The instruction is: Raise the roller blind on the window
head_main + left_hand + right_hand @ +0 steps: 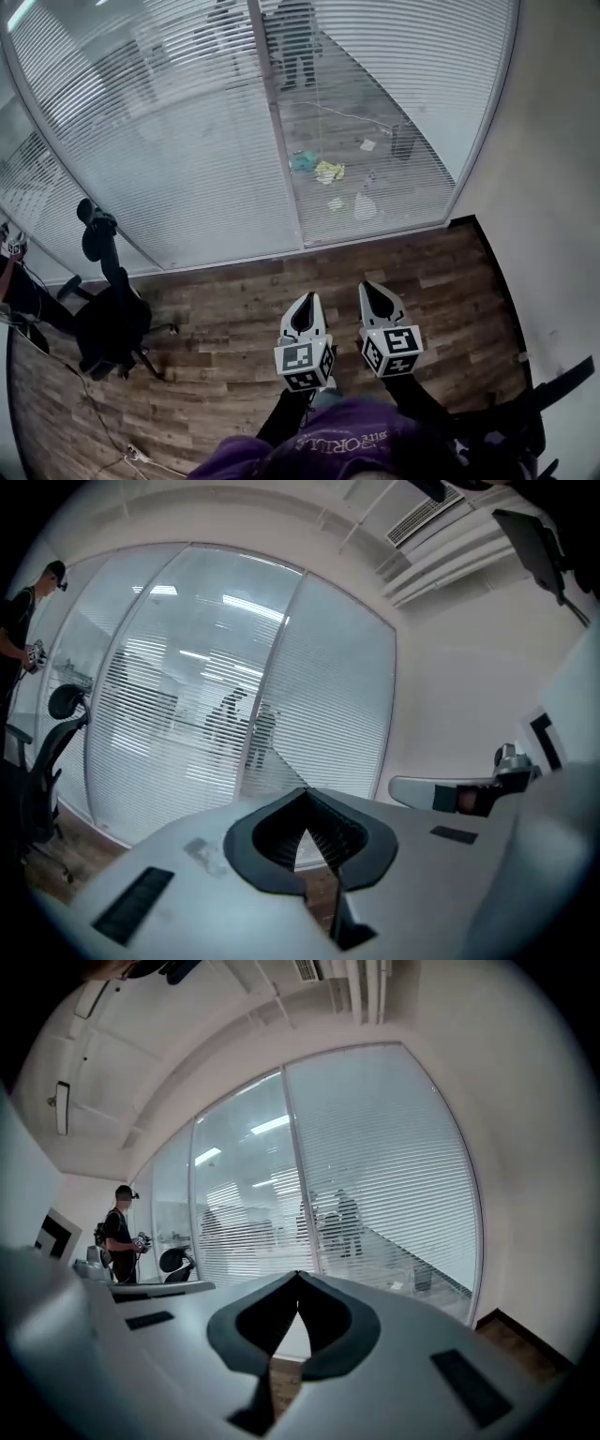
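Observation:
A slatted blind hangs fully down over the glass wall ahead, split by a vertical frame post; a second lowered panel lies right of the post. My left gripper and right gripper hover side by side over the wooden floor, well short of the glass, both shut and empty. In the left gripper view the jaws meet at the tip facing the blind. Likewise shut, the right gripper faces the blind. No pull cord can be made out.
A black office chair stands on the floor at left, with a person beside it. Cables trail near the bottom left. A plain wall closes the right side. Through the glass, people and scattered items show.

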Available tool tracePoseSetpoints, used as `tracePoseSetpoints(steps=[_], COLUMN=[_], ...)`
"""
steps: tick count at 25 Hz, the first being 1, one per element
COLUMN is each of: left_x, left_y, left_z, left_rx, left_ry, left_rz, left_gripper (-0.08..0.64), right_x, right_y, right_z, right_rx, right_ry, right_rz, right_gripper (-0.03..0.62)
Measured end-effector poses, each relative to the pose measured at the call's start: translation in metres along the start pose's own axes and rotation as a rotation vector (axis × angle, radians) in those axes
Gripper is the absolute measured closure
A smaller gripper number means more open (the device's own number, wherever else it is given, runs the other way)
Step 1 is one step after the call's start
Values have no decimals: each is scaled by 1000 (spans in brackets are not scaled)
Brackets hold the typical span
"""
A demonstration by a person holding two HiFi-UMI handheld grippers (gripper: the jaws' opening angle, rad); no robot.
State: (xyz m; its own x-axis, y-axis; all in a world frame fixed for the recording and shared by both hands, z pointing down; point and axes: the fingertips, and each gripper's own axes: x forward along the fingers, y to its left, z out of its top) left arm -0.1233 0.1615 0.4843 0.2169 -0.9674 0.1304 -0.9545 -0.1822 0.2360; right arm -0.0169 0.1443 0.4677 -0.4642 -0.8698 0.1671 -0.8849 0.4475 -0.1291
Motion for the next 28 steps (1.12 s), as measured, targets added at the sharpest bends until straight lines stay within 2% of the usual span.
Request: tracePoseSetpoints(steps=[4,8,11,17,22,28], left_x=[47,93,139,251,352,434], left_y=[4,18,31,48,49,64], left_z=[1,-10,-1,20,60,98], left_rx=[-5,-21,-27,-20,31,69], left_ry=[16,72,70,26,-25,-84], left_rz=[-31,-46,-53,43,115,220], left_gripper=[560,560,560,560,558,560], right_x=[36,76,123,227,303,365], right_y=[-29,-48,-67,-125,-189,-248], right_z=[-2,-6,2,32,72,99], right_rx=[29,44,49,24,24,9], right_ry=[11,40,39,32,27,33], right_rz=[-53,-76,-79,20,79,126], right_gripper=[594,594,594,594,594,594])
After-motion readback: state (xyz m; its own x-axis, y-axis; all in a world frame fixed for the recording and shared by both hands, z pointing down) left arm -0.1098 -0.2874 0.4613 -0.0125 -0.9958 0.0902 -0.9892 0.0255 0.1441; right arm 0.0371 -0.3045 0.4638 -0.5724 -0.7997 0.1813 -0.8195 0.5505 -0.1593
